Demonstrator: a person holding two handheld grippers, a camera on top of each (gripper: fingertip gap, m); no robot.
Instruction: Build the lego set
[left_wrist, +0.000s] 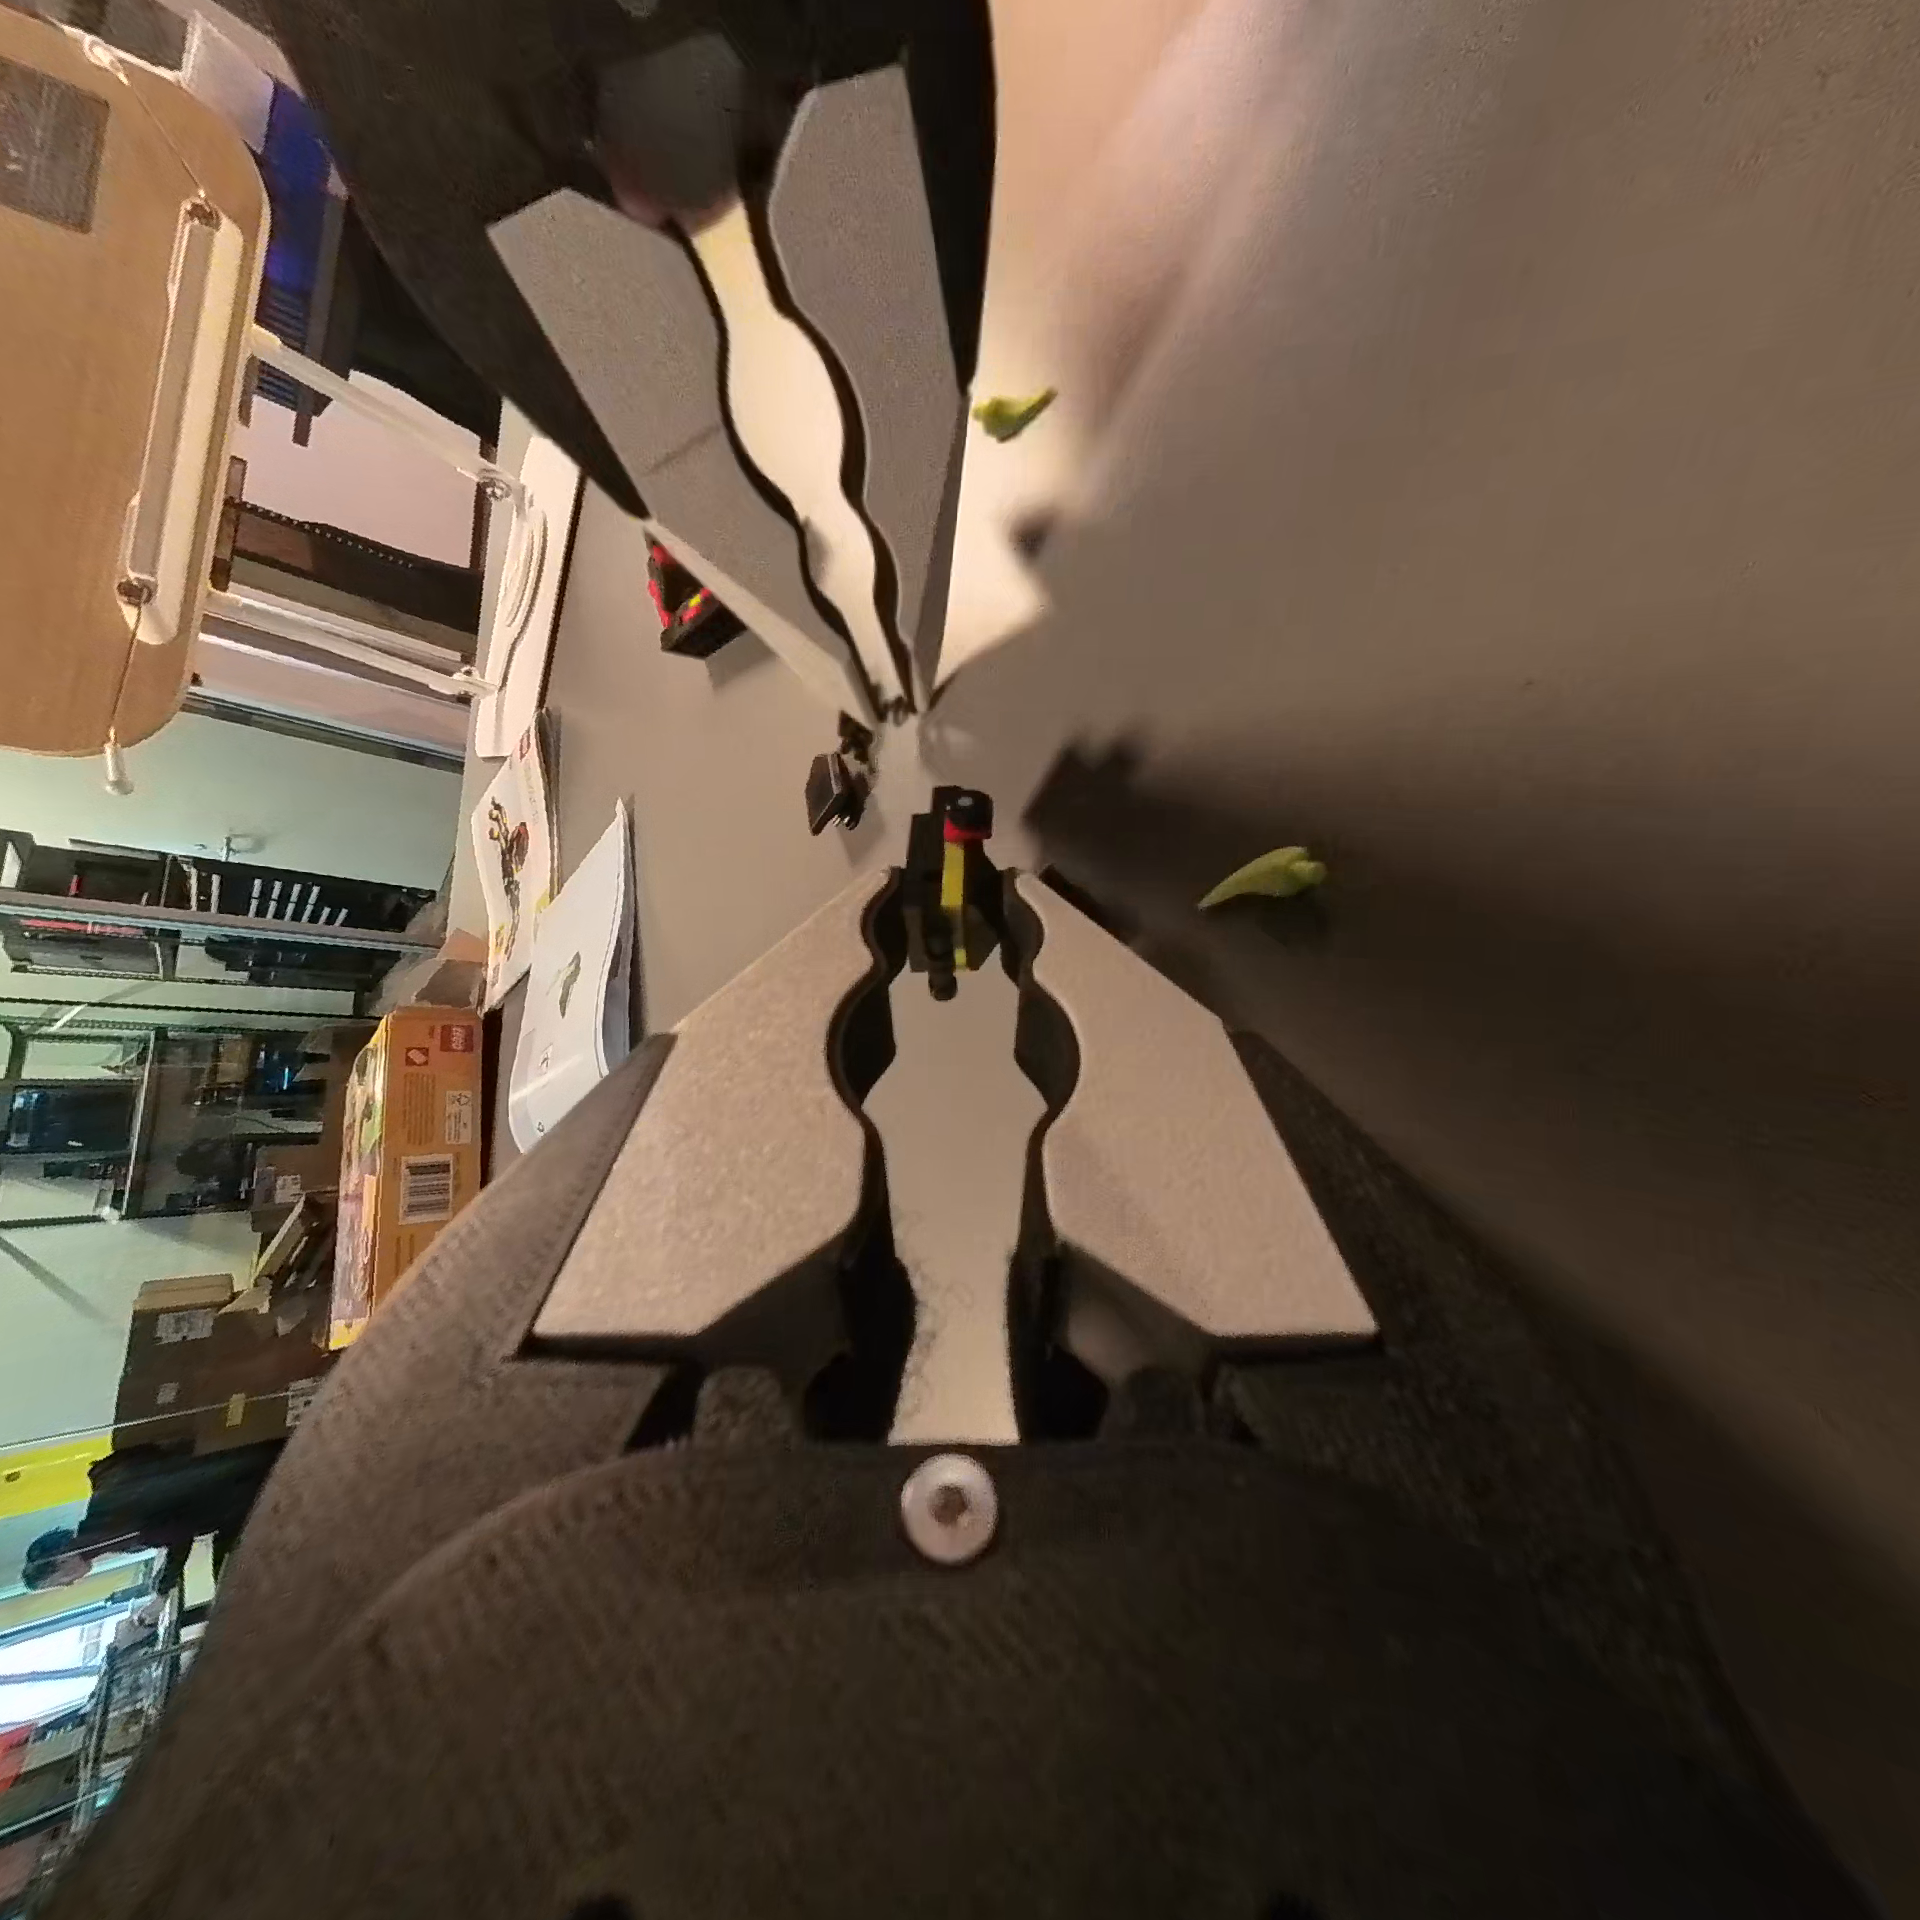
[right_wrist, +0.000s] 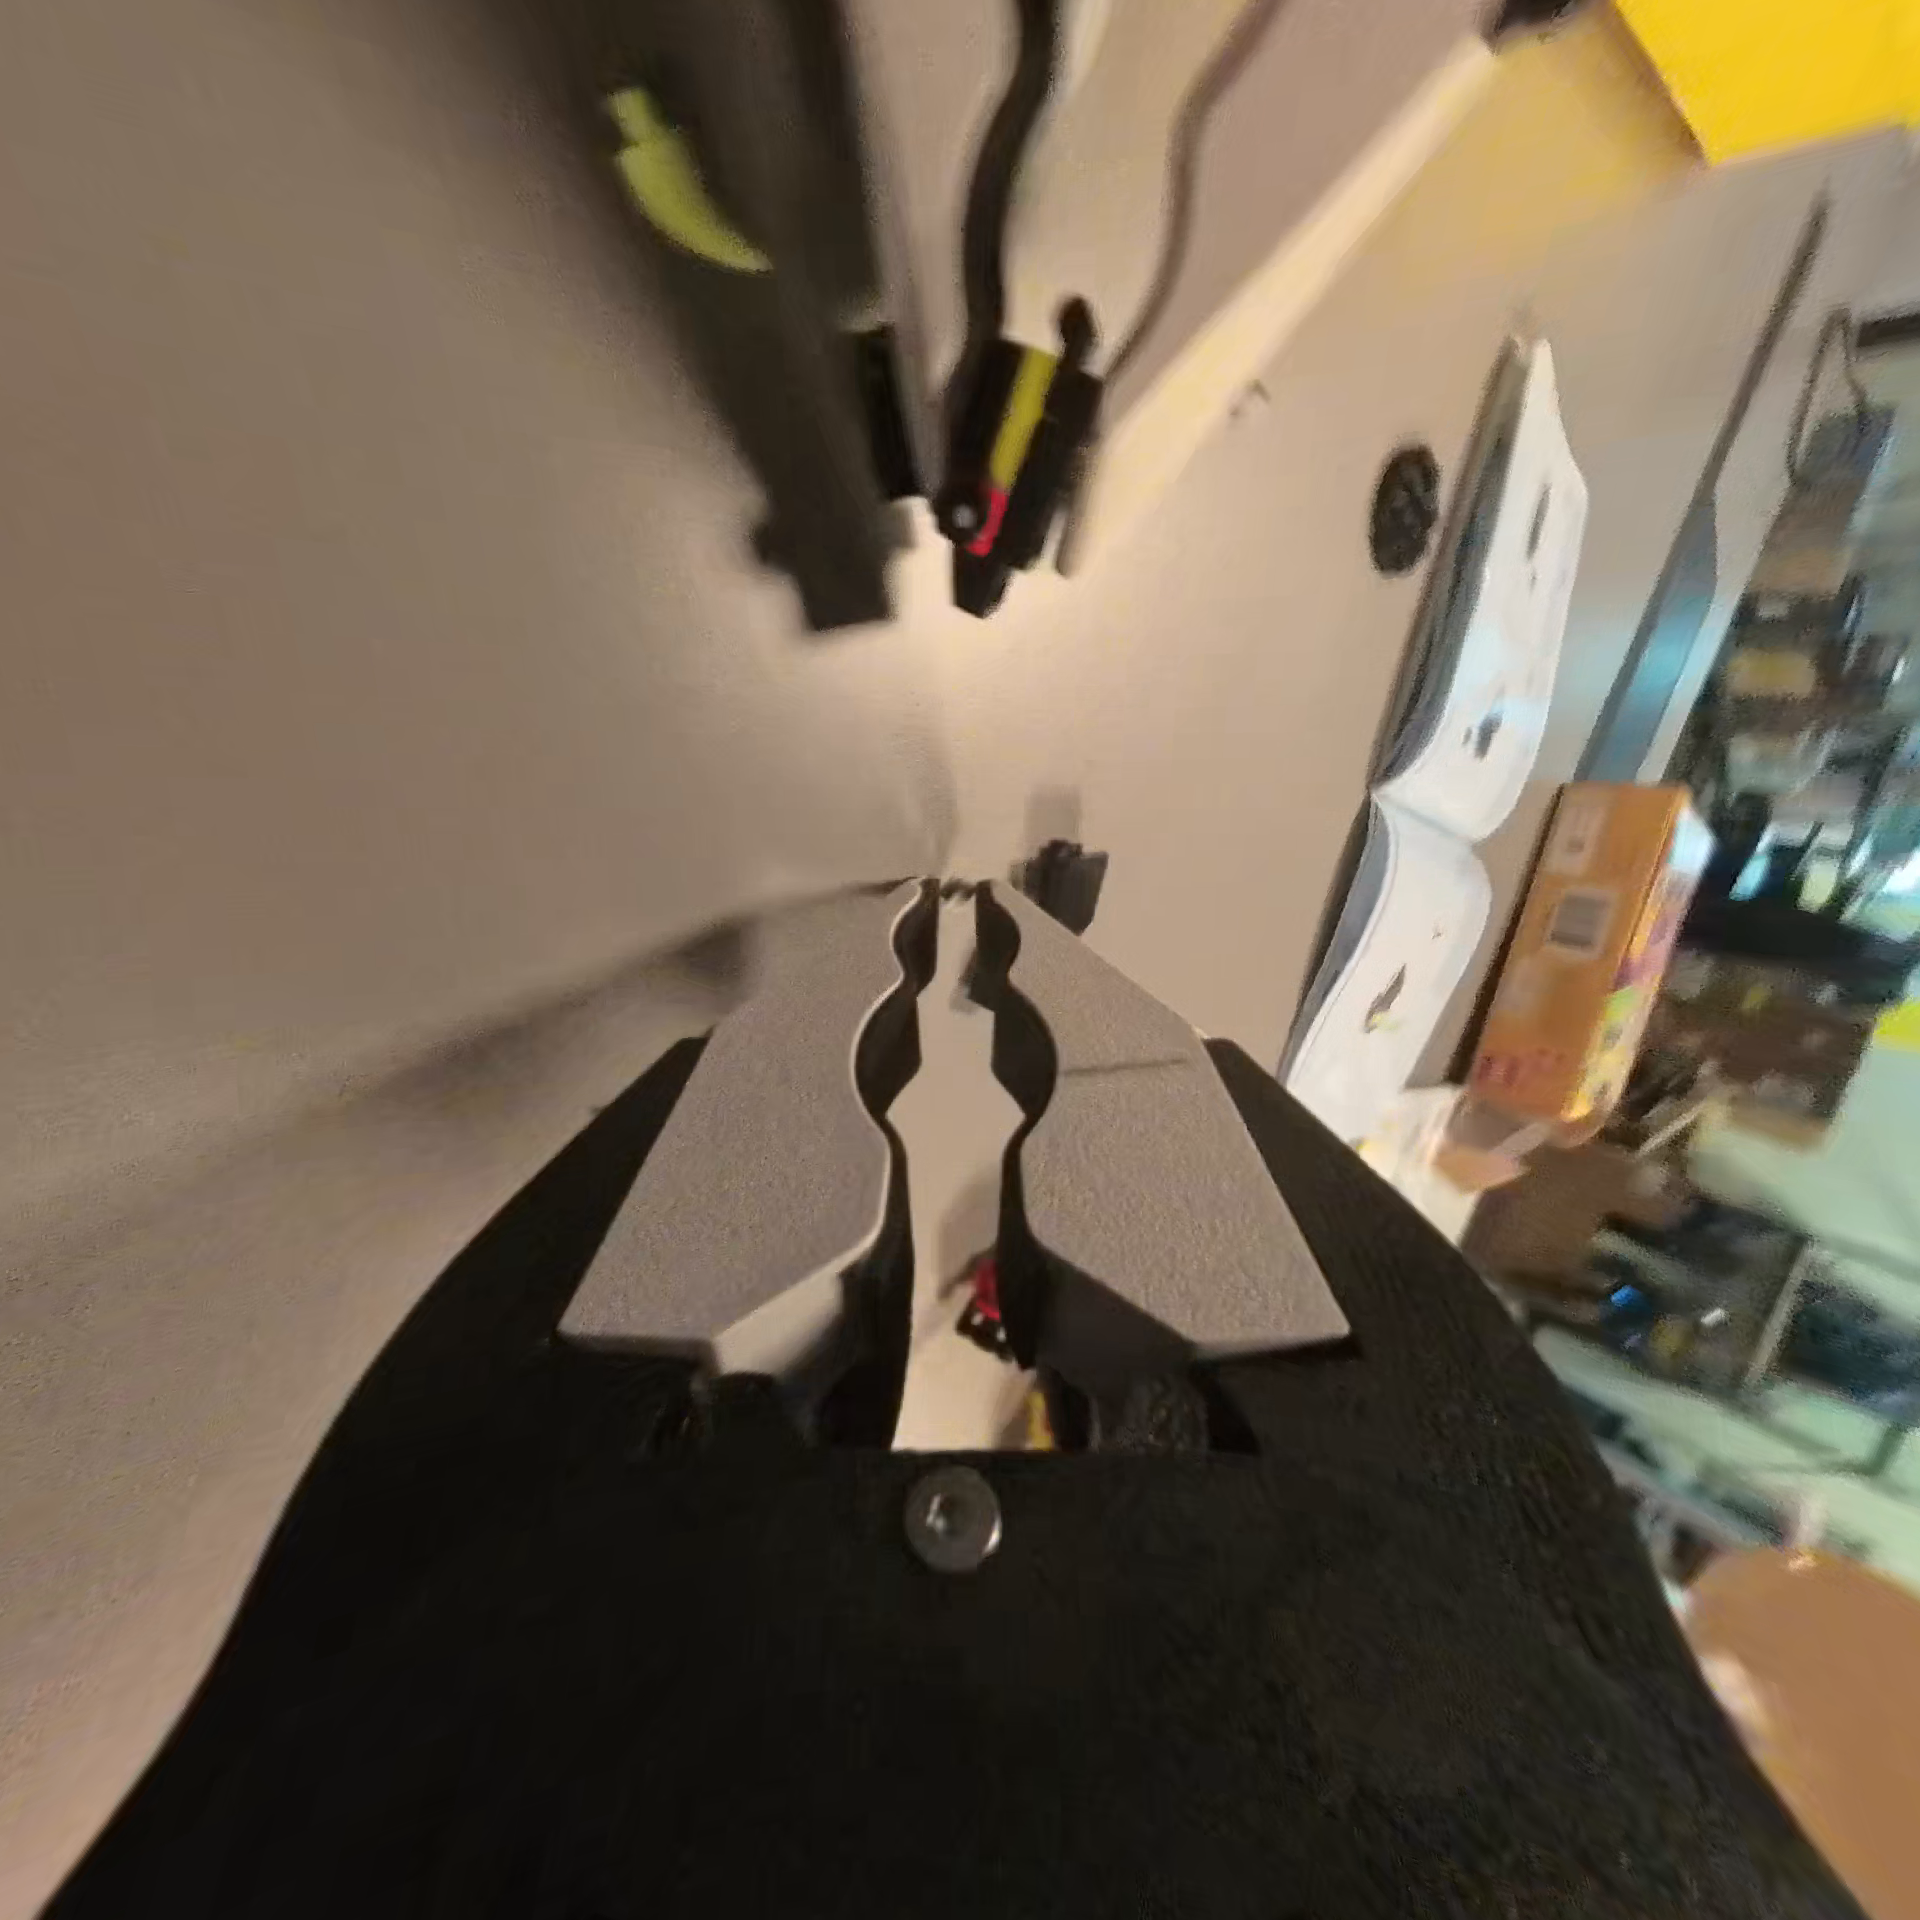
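In the left wrist view, your left tongs (left_wrist: 948, 883) clamp a black, yellow and red lego piece (left_wrist: 951, 894) above the grey worktop (left_wrist: 1455, 520). In the right wrist view, your right tongs (right_wrist: 951, 891) sit nearly closed; whether they hold anything, you cannot tell.

Black textured hand-held gripper (left_wrist: 940, 883) bodies, grey wavy-edged fingers (left_wrist: 727, 1122), silver screw (left_wrist: 948, 1507)

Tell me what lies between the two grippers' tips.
In the left wrist view, only bare grey table shows between the right gripper and the black, yellow and red lego piece in the left gripper.
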